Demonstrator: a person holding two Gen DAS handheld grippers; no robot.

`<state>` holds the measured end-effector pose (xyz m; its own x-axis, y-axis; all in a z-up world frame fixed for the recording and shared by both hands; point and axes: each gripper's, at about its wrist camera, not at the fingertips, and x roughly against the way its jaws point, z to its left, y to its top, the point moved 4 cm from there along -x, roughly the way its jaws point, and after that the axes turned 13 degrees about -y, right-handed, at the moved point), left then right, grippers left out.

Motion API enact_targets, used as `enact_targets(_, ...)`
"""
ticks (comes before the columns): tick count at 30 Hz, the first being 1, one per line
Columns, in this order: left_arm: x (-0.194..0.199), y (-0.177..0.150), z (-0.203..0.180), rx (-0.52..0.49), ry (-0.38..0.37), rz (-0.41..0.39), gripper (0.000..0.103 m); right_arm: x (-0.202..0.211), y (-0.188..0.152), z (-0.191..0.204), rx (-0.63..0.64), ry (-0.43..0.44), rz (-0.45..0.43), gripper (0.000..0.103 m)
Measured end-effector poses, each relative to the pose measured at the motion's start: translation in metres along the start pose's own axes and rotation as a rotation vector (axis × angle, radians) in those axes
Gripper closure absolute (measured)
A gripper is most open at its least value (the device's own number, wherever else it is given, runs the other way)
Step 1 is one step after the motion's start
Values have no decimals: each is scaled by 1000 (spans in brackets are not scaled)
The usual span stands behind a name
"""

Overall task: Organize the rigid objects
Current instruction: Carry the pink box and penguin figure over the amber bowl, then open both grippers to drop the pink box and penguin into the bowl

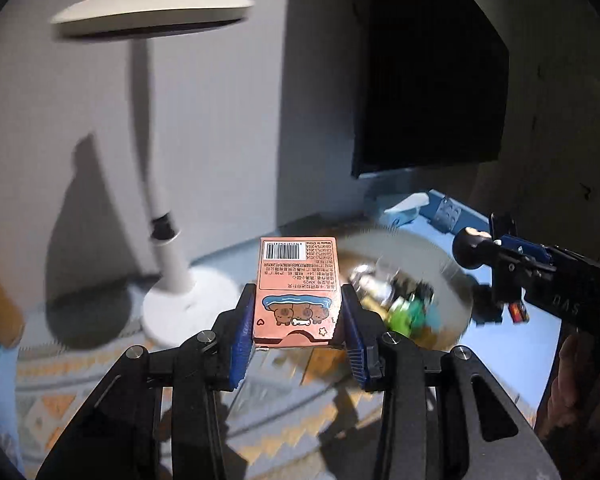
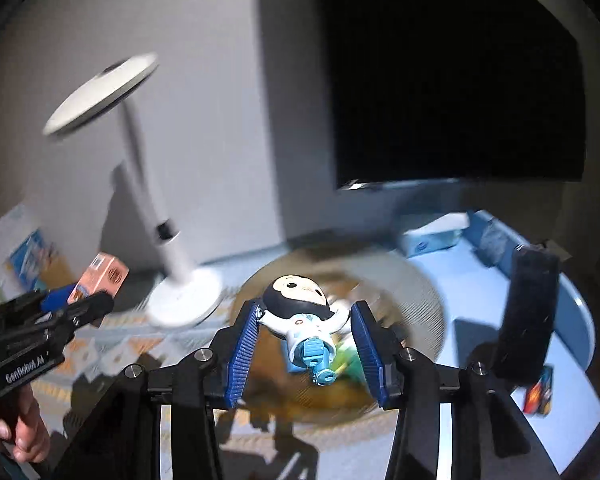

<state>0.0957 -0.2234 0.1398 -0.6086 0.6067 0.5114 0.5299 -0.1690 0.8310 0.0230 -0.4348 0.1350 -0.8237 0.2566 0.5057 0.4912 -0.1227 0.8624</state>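
1. Blue-padded fingers of the left gripper are clamping one pink card box, lifted above the table.
2. Right gripper fingers are pinching one toy figure by its arms, over one round tray of blurred items.
3. One white lamp and one dark monitor are standing behind.

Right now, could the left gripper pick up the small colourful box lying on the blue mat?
Probably not yet: the left gripper is already shut on a pink card box, so its jaws are full. The colourful box lies nearer the right gripper.
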Motion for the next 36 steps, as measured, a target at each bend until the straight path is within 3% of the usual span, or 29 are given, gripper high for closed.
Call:
enact_targets(7, -71, 19, -13, 31, -67, 43, 66, -48, -2, -38, -49, -75, 63, 56)
enact_targets(14, -131, -19, -20, 21, -72, 158, 66, -83, -39, -40, -21, -157, 152, 56)
enact_targets(18, -159, -40, -25, -50, -16, 199, 66, -98, -50, -44, -3, -209, 183, 56)
enact_targets(24, -174, -52, -28, -52, -36, 236, 66, -101, -55, -45, 15, -243, 186, 56)
enact_targets(36, -184, -54, -36, -59, -31, 267, 64, -106, -58, -51, -14, -227, 204, 57)
